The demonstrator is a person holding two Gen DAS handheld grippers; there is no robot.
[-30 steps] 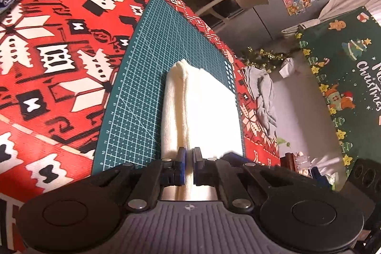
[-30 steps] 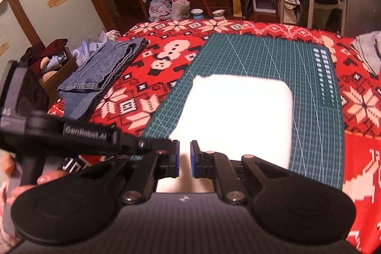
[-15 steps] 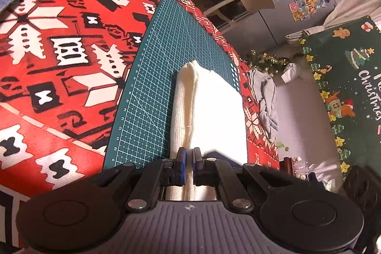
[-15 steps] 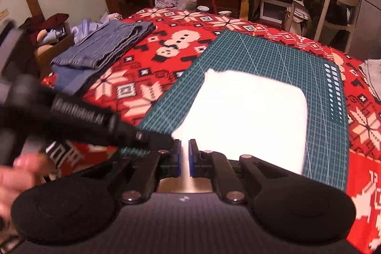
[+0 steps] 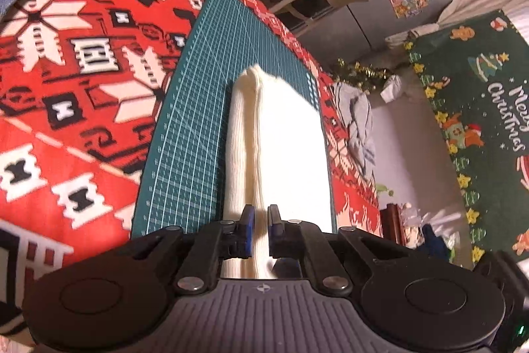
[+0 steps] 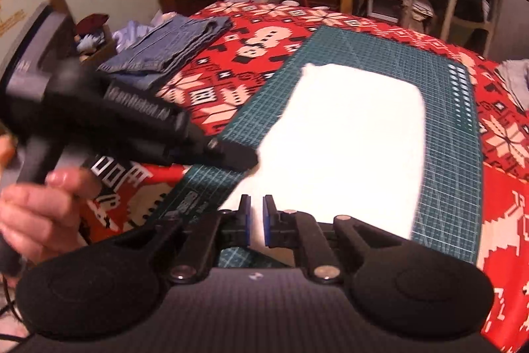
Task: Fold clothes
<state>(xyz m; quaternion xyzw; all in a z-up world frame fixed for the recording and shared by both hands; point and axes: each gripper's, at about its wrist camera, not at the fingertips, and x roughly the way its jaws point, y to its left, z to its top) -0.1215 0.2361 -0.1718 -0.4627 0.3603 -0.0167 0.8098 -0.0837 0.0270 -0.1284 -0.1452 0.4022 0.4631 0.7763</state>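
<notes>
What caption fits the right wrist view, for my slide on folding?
Right tool at the near edge of the folded white cloth on the green mat, left tool at its left corner.

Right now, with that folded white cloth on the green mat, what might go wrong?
The folded cream-white knit garment lies near the green cutting mat's front edge; a tug could slide it off or open its stacked layers. Both the left gripper and the right gripper crowd one end and might collide.

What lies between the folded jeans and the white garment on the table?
In the right wrist view, red patterned tablecloth and a strip of green cutting mat.
</notes>
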